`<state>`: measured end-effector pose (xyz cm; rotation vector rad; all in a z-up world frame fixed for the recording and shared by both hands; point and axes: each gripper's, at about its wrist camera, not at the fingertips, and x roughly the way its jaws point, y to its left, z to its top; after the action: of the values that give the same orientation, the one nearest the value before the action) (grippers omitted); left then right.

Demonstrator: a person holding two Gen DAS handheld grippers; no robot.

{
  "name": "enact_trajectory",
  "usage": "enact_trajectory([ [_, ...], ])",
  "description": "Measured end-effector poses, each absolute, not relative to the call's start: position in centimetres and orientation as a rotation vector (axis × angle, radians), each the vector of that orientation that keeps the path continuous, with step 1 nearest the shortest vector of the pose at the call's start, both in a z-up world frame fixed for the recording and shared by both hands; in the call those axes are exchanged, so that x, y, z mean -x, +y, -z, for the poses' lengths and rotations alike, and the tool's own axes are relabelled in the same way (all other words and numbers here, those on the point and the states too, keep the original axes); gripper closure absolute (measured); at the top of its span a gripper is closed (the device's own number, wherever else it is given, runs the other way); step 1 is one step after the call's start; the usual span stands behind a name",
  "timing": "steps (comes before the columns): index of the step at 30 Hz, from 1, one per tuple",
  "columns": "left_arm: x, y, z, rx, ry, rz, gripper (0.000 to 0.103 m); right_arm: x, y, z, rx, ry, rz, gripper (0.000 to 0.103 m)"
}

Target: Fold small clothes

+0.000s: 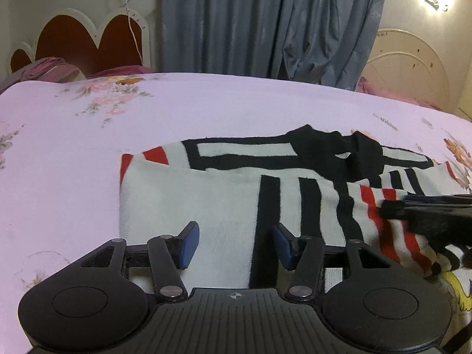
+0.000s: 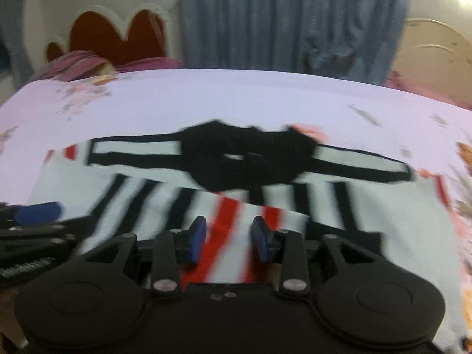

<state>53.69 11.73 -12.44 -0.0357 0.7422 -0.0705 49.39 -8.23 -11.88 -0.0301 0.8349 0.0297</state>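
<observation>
surface: bed (image 1: 206,103) with a pale lilac floral sheet; it carries everything here.
garment: small knit sweater (image 1: 183,203), white with black bars, red stripes and a black collar (image 1: 333,147). Lies flat on the near half of the bed, collar toward the far edge, one side already folded over the body so the red-striped part sits on top at my right.
garment, right view: same sweater (image 2: 398,221), spread across the near edge, black collar (image 2: 247,156) at centre. Picture is motion-blurred.
left gripper: my left gripper (image 1: 236,243) sits low over the white body panel near the sweater's left edge. Blue pads (image 1: 188,244) stand well apart, about half open, cloth below and between them, not pinched. Nothing held.
right gripper: my right gripper (image 2: 228,240) is over the red-striped fold near the near edge of the bed. Pads (image 2: 199,240) are apart with a narrower gap than the left; a red stripe runs between them. Whether they touch the fabric I cannot tell through the blur; no pinch shows.
cross-view: right gripper (image 1: 424,215) shows as a dark blurred shape over the red stripes at the right of the left view; left gripper (image 2: 35,215) shows at the left edge of the right view, just beside the sweater's black bars.
background: blue-grey curtain (image 1: 265,23) behind the far edge; scalloped dark red headboard (image 1: 76,41) at far left; pink bedding (image 1: 50,69) piled at the far left corner.
</observation>
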Motion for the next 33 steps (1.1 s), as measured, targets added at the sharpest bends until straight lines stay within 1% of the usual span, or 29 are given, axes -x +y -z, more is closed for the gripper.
enact_trajectory([
  [6,-51.7,13.4,12.4,0.010,0.744,0.043,0.048,-47.2,-12.5,11.7,0.035,0.847,0.058,0.070],
  [12,-48.6,13.8,11.7,0.058,0.726,0.033,0.048,-44.5,-11.9,10.1,0.014,0.794,-0.032,0.068],
  [14,-48.5,13.4,12.8,0.026,0.767,0.034,0.048,-44.6,-11.1,11.2,0.075,0.857,-0.010,0.069],
  [15,-48.2,13.2,13.0,-0.005,0.755,0.041,0.048,-44.5,-11.2,11.8,0.080,0.874,0.007,0.069],
  [18,-47.9,13.4,12.5,-0.033,0.757,0.059,0.048,-44.2,-11.5,10.9,0.075,0.886,0.055,0.069],
  [20,-47.1,13.9,12.0,-0.021,0.745,0.077,0.048,-42.8,-12.2,9.6,0.052,0.840,0.066,0.065],
  [22,-45.9,14.3,11.7,-0.032,0.733,0.102,0.048,-40.6,-13.8,8.4,-0.009,0.808,0.081,0.055],
  [23,-45.1,14.5,11.6,-0.045,0.725,0.112,0.047,-39.7,-14.6,8.0,-0.035,0.804,0.094,0.048],
  [24,-44.3,14.5,11.5,-0.061,0.725,0.109,0.028,-38.5,-15.6,7.7,-0.064,0.811,0.106,0.048],
  [25,-43.6,14.7,11.5,-0.071,0.730,0.105,0.014,-37.5,-16.5,7.5,-0.084,0.821,0.114,0.048],
  [29,-40.2,16.4,11.8,-0.036,0.764,0.118,0.014,-33.1,-19.9,7.0,-0.101,0.854,0.140,0.048],
  [32,-37.2,18.5,12.1,0.063,0.801,0.123,0.015,-29.8,-21.6,6.9,-0.104,0.873,0.136,0.048],
  [33,-36.2,19.1,12.3,0.092,0.812,0.133,0.021,-28.8,-22.3,6.9,-0.111,0.877,0.137,0.048],
])
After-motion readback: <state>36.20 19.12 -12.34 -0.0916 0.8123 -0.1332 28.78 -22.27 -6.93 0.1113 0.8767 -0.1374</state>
